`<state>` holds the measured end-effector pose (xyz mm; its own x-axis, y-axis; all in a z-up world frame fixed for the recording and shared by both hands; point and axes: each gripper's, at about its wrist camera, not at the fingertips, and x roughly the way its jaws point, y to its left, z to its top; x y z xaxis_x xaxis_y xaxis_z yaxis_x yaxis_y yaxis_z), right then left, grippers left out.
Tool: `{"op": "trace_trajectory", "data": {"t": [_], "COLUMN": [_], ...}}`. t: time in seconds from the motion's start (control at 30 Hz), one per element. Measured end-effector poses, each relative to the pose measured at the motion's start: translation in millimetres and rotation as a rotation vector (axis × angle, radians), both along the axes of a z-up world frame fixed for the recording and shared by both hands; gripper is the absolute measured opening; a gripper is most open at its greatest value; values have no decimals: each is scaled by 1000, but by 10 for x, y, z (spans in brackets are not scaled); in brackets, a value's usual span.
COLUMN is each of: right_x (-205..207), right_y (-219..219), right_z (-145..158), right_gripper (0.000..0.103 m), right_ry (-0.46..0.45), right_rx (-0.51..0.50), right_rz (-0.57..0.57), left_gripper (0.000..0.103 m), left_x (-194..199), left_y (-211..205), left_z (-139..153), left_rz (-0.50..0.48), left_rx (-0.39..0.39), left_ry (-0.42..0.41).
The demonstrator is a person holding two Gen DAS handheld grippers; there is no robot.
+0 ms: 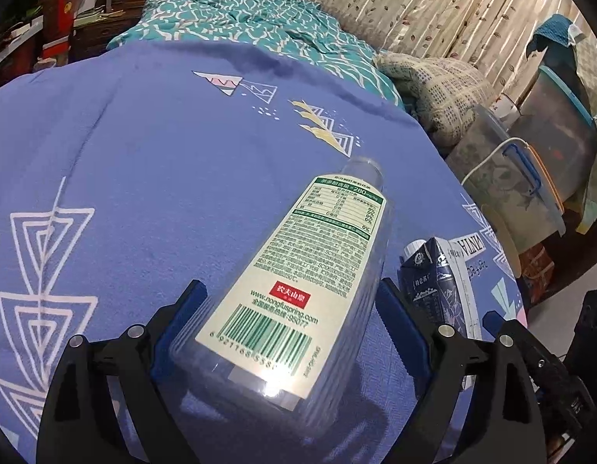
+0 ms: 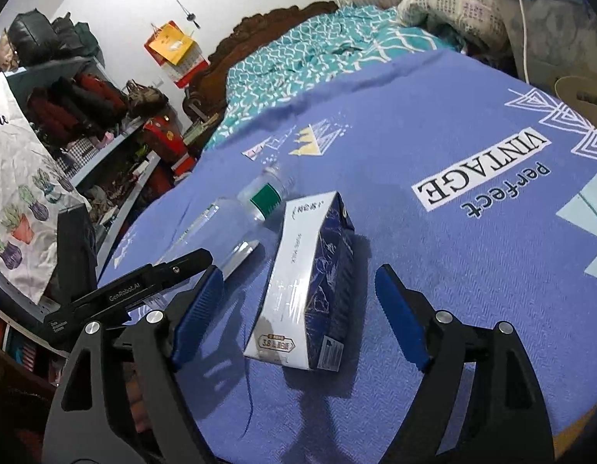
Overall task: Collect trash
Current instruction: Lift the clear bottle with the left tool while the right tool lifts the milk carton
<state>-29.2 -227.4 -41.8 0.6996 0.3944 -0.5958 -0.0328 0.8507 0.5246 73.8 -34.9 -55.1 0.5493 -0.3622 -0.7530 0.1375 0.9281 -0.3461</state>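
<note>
Broadly, progress: I see both trash items lying on the bed; nothing collected, no bin in view.
Bed sheet (image 2: 434,255): blue, patterned, bears both items.
Bottle (image 1: 318,263): clear, on its side; long axis runs away from my left gripper (image 1: 290,332), base nearest it, neck end far. Jaws spread, flanking the base; I see no pad pressing, so released.
Carton (image 2: 310,282): dark blue and white, lying flat just beside the bottle, long axis pointing away between my right gripper's (image 2: 298,309) spread pads; not grasped.
</note>
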Motion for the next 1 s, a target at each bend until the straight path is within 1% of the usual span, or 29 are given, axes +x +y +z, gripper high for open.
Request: {"op": "trace_trajectory", "data": {"t": [0.13, 0.5, 0.83, 1.0], "right_x": [-29, -26, 11, 32], "right_y": [-18, -94, -139, -176], "right_z": [51, 14, -58, -103], "right_gripper": [81, 81, 81, 81], "right_ry": [-28, -30, -2, 12], "right_rx": [5, 12, 44, 60], "right_rz": [-1, -34, -42, -47], "left_gripper": [85, 84, 85, 86], "left_x": [-17, -24, 24, 56], "left_y": [11, -7, -48, 27], "left_z": [52, 110, 103, 103], "left_rz": [4, -9, -28, -17], "left_rx": [1, 12, 25, 9], "left_ry": [-15, -33, -34, -28]}}
